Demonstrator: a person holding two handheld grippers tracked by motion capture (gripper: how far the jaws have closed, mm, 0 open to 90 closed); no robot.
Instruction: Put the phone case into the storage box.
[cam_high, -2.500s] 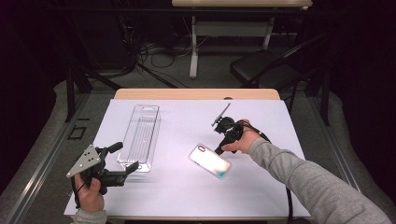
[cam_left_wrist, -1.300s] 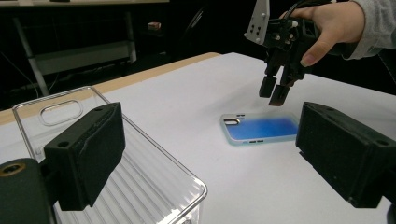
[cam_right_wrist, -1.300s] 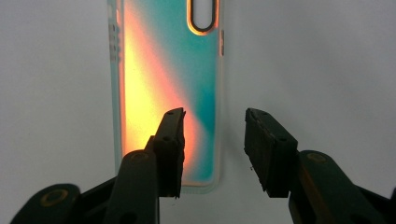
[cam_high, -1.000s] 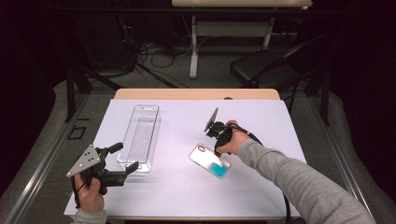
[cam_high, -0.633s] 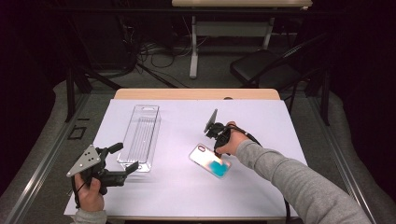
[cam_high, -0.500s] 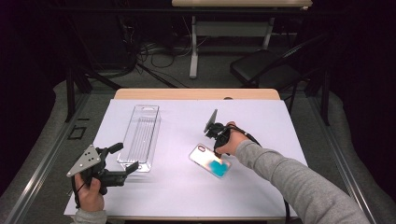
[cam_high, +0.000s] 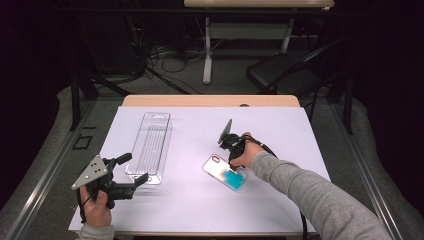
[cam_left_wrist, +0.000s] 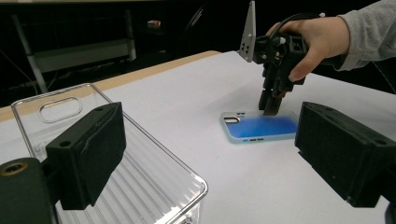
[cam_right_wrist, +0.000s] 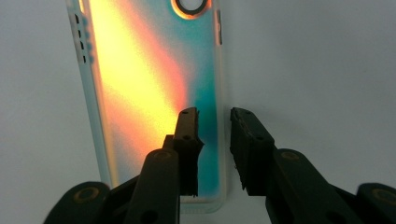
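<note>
Right gripper (cam_right_wrist: 214, 116) jaws closing, narrow gap straddling phone case (cam_right_wrist: 149, 70) edge.

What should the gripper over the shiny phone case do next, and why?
Probably squeeze a little more. The right gripper points down at the phone case, one jaw over the case and the other just outside its long edge. Its jaws have just been closing, but a gap remains and the case lies flat on the white table, so it is not gripped yet.
</note>
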